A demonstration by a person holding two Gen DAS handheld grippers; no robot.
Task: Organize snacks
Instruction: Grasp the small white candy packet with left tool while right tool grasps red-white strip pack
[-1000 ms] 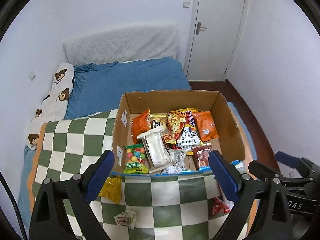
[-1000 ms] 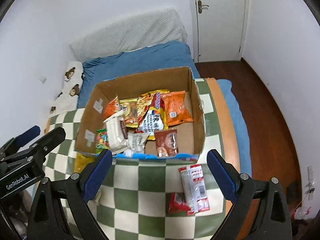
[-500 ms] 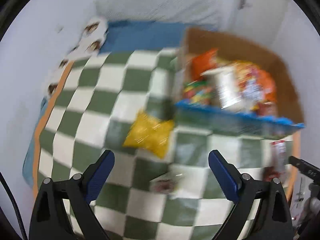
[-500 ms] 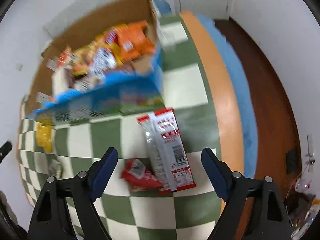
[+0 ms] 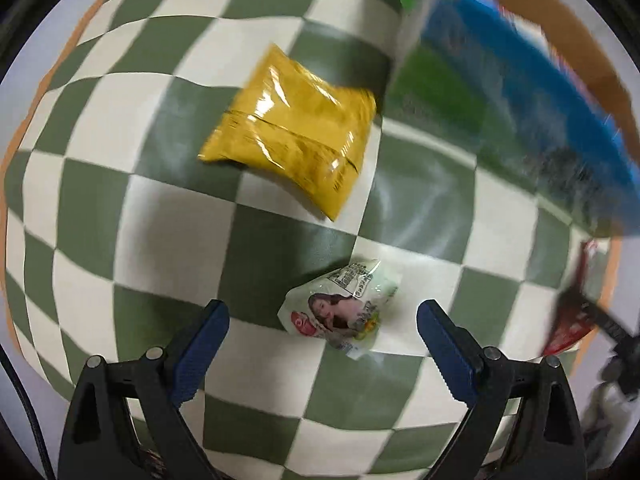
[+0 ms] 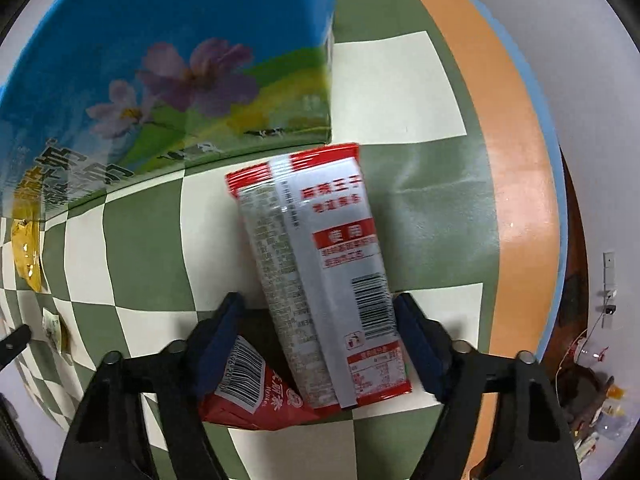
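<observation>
long packet point(image 6: 324, 276) lies before box point(image 6: 168, 76), overlapping small packet point(image 6: 256, 400).

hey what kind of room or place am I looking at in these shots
Probably a home, likely a bedroom: the snacks lie on a soft green-and-white checkered blanket with an orange border, not a table. A wood floor and a white wall sit beside it. No bed frame is visible.

The right gripper point(image 6: 320, 332) is wide open, with one blue finger on each side of a long silver and red packet point(image 6: 320, 264). A small red packet point(image 6: 256, 396) peeks out from under it. Both lie on the checked blanket point(image 6: 400, 80), beside the blue box point(image 6: 168, 64).
</observation>
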